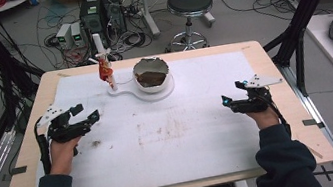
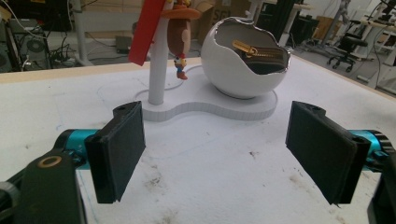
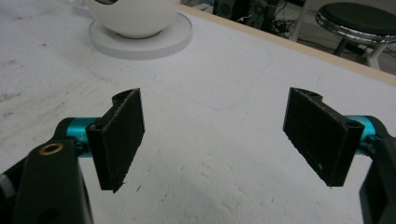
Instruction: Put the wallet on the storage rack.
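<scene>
My matt black textured gripper pads (image 2: pixel 122 149), glossy smooth white egg-shaped bowl (image 2: pixel 243 65) with a brass-coloured metal zip (image 2: pixel 254 49) inside, matt scuffed white table cover (image 1: pixel 171 138), pale wood table edge (image 1: pixel 284 80), shiny chrome stool (image 1: pixel 191 13)

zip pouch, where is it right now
The zip pouch lies inside the white egg-shaped bowl at the table's far middle, right of the white post.
</scene>
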